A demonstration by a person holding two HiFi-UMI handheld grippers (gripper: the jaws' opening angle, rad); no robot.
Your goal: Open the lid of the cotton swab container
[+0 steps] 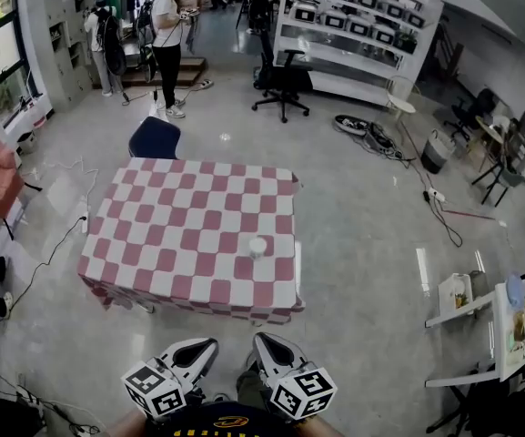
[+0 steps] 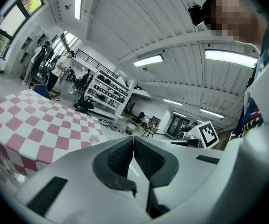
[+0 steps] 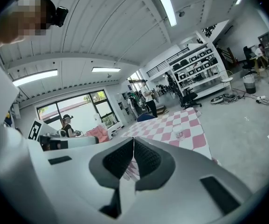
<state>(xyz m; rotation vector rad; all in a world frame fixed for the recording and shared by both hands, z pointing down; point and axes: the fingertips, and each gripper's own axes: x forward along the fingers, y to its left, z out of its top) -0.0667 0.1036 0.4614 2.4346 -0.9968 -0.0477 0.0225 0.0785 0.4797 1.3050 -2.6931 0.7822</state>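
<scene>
A small white cotton swab container point(image 1: 257, 247) stands near the front right part of a table with a red-and-white checked cloth point(image 1: 180, 217). It also shows as a small white tub, the container point(image 2: 93, 137) in the left gripper view and the container point(image 3: 179, 134) in the right gripper view. My left gripper point(image 1: 209, 346) and right gripper point(image 1: 260, 342) are held low and close together, well short of the table. Both are shut with nothing between the jaws: left gripper point(image 2: 133, 141), right gripper point(image 3: 133, 141).
A blue chair point(image 1: 154, 138) stands behind the table, a black office chair point(image 1: 282, 71) farther back by white shelving point(image 1: 358, 25). People point(image 1: 166, 39) stand at the far end. Cables point(image 1: 398, 148) lie on the floor right; a white rack point(image 1: 494, 330) stands at the right edge.
</scene>
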